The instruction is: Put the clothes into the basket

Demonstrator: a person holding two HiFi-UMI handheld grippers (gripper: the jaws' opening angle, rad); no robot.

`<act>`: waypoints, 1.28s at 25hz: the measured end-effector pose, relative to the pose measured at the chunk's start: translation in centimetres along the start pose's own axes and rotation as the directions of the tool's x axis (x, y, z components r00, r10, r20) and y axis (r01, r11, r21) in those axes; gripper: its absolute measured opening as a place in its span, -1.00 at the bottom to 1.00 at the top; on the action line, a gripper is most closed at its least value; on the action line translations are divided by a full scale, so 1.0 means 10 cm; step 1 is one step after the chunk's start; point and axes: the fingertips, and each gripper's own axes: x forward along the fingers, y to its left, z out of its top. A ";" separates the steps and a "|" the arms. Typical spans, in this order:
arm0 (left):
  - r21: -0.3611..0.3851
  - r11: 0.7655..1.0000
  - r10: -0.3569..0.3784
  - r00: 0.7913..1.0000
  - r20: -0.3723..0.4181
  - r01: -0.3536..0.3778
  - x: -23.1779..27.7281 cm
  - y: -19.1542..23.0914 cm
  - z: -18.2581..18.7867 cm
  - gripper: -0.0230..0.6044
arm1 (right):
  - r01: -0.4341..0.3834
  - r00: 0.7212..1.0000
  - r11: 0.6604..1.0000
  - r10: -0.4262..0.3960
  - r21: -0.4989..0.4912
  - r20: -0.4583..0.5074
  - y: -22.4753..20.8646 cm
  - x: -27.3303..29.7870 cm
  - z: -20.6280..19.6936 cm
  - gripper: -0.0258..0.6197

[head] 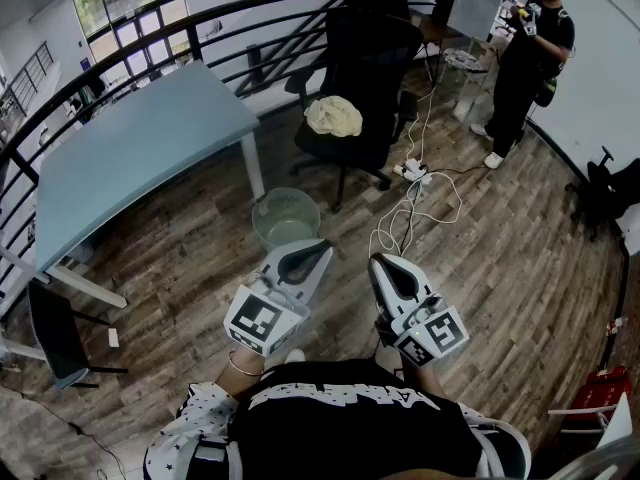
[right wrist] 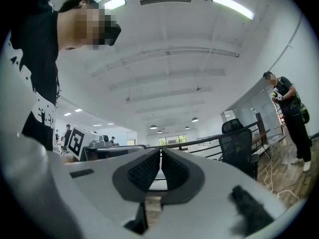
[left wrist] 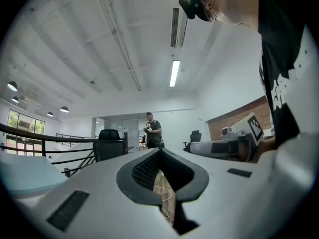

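Observation:
A pale yellow garment (head: 335, 116) lies bunched on the seat of a black office chair (head: 362, 78). On the wooden floor in front of that chair stands a round, pale green basket (head: 286, 216). Both grippers are held level near the person's chest, well short of the chair. My left gripper (head: 324, 246) is shut with nothing between its jaws, its tip just near the basket's rim in the head view. My right gripper (head: 377, 261) is also shut and empty. The left gripper view shows its jaws (left wrist: 159, 152) closed together, and the right gripper view shows the same (right wrist: 160, 152).
A light blue table (head: 140, 148) stands to the left by a black railing (head: 120, 63). White cables and a power strip (head: 415, 173) trail over the floor right of the chair. A person in black (head: 525, 63) stands at the far right. A second dark chair (head: 55, 333) is at near left.

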 end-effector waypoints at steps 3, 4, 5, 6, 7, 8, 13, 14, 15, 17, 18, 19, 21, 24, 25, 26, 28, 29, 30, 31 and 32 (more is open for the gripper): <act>0.018 1.000 0.016 1.000 -0.001 -0.016 0.02 0.05 0.04 -0.87 | -0.019 1.000 1.000 0.019 -0.010 0.012 -0.01 0.06 0.04 -0.83; 0.023 1.000 0.020 1.000 -0.002 -0.020 0.02 0.05 0.05 -0.87 | -0.024 1.000 1.000 0.024 -0.013 0.017 -0.02 0.07 0.05 -0.83; 0.027 0.999 0.025 1.000 -0.004 -0.025 0.03 0.05 0.06 -0.87 | -0.028 0.999 1.000 0.029 -0.014 0.021 -0.02 0.07 0.06 -0.83; 0.030 0.999 0.031 0.999 -0.006 -0.031 0.03 0.04 0.07 -0.87 | -0.034 0.999 0.999 0.034 -0.012 0.024 -0.01 0.07 0.07 -0.83; 0.033 0.999 0.038 0.999 -0.008 -0.038 0.02 0.04 0.07 -0.87 | -0.039 0.999 0.999 0.039 -0.007 0.026 -0.01 0.07 0.07 -0.83; 0.037 0.998 0.045 0.999 -0.009 -0.044 0.02 0.04 0.07 -0.87 | -0.045 0.999 0.999 0.045 -0.001 0.027 -0.01 0.07 0.07 -0.83; 0.050 0.996 0.069 0.997 -0.014 -0.069 0.02 0.01 0.10 -0.87 | -0.073 0.997 0.997 0.073 0.012 0.037 -0.03 0.07 0.08 -0.83; 0.052 0.996 0.075 0.997 -0.017 -0.074 0.02 0.00 0.10 -0.87 | -0.080 0.996 0.997 0.079 0.016 0.044 -0.04 0.05 0.09 -0.82; 0.053 0.995 0.080 0.997 -0.019 -0.079 0.03 -0.01 0.10 -0.87 | -0.086 0.995 0.996 0.085 0.020 0.049 -0.04 0.04 0.10 -0.82; 0.054 0.994 0.091 0.996 -0.022 -0.090 0.03 -0.03 0.10 -0.87 | -0.092 0.995 0.996 0.091 0.022 0.050 -0.05 0.03 0.09 -0.82; 0.055 0.994 0.097 0.995 -0.024 -0.095 0.03 -0.04 0.09 -0.87 | -0.094 0.995 0.995 0.092 0.022 0.047 -0.06 0.03 0.08 -0.82; 0.055 0.993 0.103 0.994 -0.025 -0.101 0.03 -0.04 0.09 -0.87 | -0.096 0.995 0.995 0.094 0.022 0.045 -0.07 0.02 0.08 -0.82; 0.056 0.992 0.116 0.993 -0.026 -0.114 0.04 -0.05 0.09 -0.87 | -0.105 0.994 0.994 0.103 0.023 0.044 -0.09 0.01 0.07 -0.82; 0.056 0.990 0.134 0.990 -0.032 -0.132 0.07 -0.06 0.08 -0.87 | -0.120 0.992 0.993 0.119 0.020 0.048 -0.13 0.00 0.08 -0.82; 0.056 0.989 0.139 0.990 -0.035 -0.137 0.08 -0.08 0.07 -0.87 | -0.123 0.991 0.992 0.122 0.019 0.048 -0.15 -0.02 0.07 -0.82; 0.056 0.988 0.144 0.989 -0.038 -0.142 0.08 -0.11 0.06 -0.87 | -0.127 0.991 0.992 0.126 0.018 0.049 -0.15 -0.04 0.07 -0.82; 0.060 0.987 0.154 0.987 -0.039 -0.151 0.09 -0.17 0.05 -0.87 | -0.139 0.989 0.990 0.138 0.017 0.049 -0.16 -0.09 0.06 -0.82; 0.063 0.986 0.158 0.987 -0.039 -0.156 0.09 -0.19 0.05 -0.87 | -0.146 0.988 0.989 0.145 0.018 0.049 -0.15 -0.11 0.06 -0.82; 0.065 0.985 0.163 0.986 -0.040 -0.160 0.09 -0.20 0.05 -0.87 | -0.155 0.987 0.988 0.154 0.020 0.049 -0.14 -0.12 0.05 -0.82; 0.068 0.984 0.169 0.985 -0.043 -0.165 0.09 -0.22 0.05 -0.87 | -0.163 0.986 0.986 0.162 0.021 0.048 -0.14 -0.13 0.05 -0.82; 0.069 0.983 0.175 0.984 -0.046 -0.171 0.10 -0.23 0.06 -0.87 | -0.171 0.984 0.985 0.169 0.022 0.048 -0.15 -0.14 0.05 -0.82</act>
